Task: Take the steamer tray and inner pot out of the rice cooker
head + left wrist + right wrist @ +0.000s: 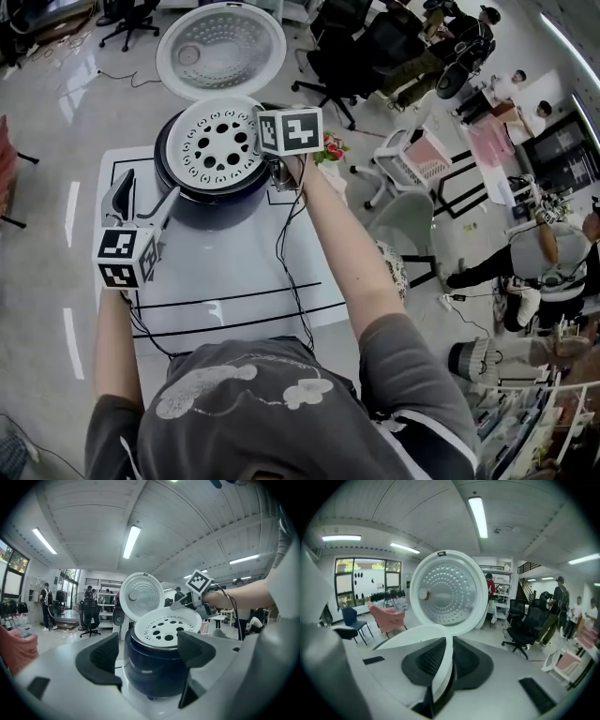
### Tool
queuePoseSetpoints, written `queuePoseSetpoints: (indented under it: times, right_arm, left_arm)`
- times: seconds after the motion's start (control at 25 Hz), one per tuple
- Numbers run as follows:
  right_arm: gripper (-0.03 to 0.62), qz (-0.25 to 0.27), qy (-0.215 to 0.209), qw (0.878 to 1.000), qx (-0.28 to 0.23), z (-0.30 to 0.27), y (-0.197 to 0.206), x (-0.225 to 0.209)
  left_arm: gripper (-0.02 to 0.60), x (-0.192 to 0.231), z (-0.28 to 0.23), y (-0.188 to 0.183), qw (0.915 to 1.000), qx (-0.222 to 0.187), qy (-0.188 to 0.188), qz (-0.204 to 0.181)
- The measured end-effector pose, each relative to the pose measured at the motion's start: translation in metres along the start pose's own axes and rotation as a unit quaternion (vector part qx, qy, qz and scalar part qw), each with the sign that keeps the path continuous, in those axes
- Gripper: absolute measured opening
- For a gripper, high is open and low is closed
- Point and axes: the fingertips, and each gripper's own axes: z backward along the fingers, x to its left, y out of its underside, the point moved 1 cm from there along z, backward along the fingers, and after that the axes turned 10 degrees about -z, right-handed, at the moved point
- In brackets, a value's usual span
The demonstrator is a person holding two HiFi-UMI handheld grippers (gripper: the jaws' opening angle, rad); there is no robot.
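Observation:
The dark blue rice cooker (214,204) stands on the table with its round lid (220,49) swung open at the back. The white perforated steamer tray (216,141) sits tilted over the cooker's mouth, raised on its right side. My right gripper (270,167) is shut on the tray's right rim; in the right gripper view the white rim (443,667) is pinched edge-on between the black pads. My left gripper (141,199) stands open just left of the cooker, and the cooker (154,663) shows between its fingers without touching them. The tray hides the inner pot.
The cooker stands on a white table (234,281) marked with black lines, and a black cable (291,281) runs across it. Office chairs (347,52), a white cart (412,159) and several people are on the floor to the right.

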Motion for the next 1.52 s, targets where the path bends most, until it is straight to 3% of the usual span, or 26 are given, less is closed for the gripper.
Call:
queuePoseSetpoints:
  times: [0.4,0.6,0.92,1.52]
  right_arm:
    - [0.054,-0.112,-0.048,0.991,-0.057,0.028,-0.016,0.002]
    - [0.054,-0.091,-0.036,0.992,-0.083,0.044,-0.026,0.003]
    - [0.052,-0.004,-0.031,0.991,-0.133,0.075,-0.046,0.018]
    - [0.052,-0.048,-0.021,0.977,-0.207,0.181,-0.031,-0.026]
  left_arm:
    - [0.387,-0.013,0.006,-0.005,0.9999,-0.011,0.004,-0.008]
    - [0.388,-0.012,0.010,-0.010,0.9999,-0.012,0.007,-0.009]
    - [0.388,-0.020,0.008,-0.015,0.9996,-0.017,0.014,-0.017]
    - [0.388,-0.084,0.009,-0.012,0.9970,-0.013,0.060,-0.048]
